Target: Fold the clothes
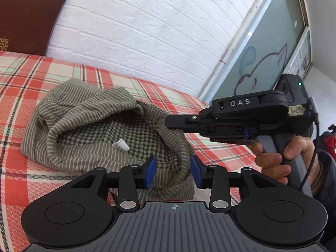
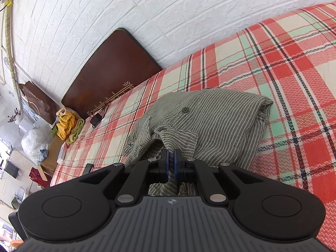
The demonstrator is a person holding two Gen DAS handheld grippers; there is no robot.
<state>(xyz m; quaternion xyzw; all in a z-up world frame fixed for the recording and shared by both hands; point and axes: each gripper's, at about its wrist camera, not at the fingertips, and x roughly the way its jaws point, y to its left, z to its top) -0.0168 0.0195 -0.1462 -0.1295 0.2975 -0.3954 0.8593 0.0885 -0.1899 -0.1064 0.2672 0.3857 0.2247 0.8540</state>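
Left wrist view: left gripper [image 1: 173, 173] w/ blue pads apart, straddling near hem of grey-striped cotton shirt [image 1: 100, 130], not pressing. Right gripper [image 2: 171, 164] pinched tight on shirt's front edge. Shirt lies bunched on red-plaid bedsheet [image 2: 283, 67]; white brick wall [image 1: 147, 31] behind.

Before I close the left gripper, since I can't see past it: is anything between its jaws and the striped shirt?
Nothing visible: the left gripper is open with the striped shirt hem already between its pads.
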